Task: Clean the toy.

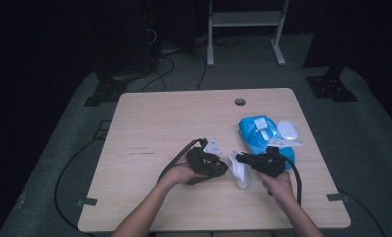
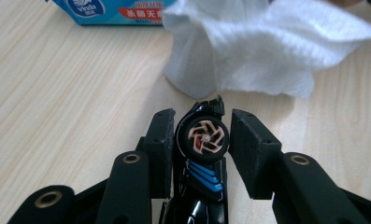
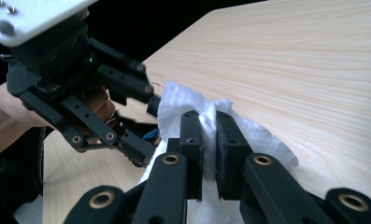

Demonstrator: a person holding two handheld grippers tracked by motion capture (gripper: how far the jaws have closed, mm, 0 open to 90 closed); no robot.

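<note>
A small black toy car (image 2: 202,154) with blue stripes and a copper-spoked wheel sits between the jaws of my left gripper (image 2: 202,114), whose pads close on its sides. Just beyond it hangs a crumpled white wipe (image 2: 258,46). My right gripper (image 3: 209,116) is shut on a fold of that wipe (image 3: 267,140), holding it over the table. In the high view the left gripper (image 1: 222,168) and right gripper (image 1: 240,158) face each other near the table's front, with the wipe (image 1: 241,175) between them. The left gripper (image 3: 148,128) also shows close by in the right gripper view.
A blue pack of wipes (image 1: 258,133) lies behind the right gripper, its white lid (image 1: 287,129) flipped open. The wooden table (image 1: 174,123) has a round cable hole (image 1: 240,102) near its far edge. Cables and stand legs lie on the dark floor beyond.
</note>
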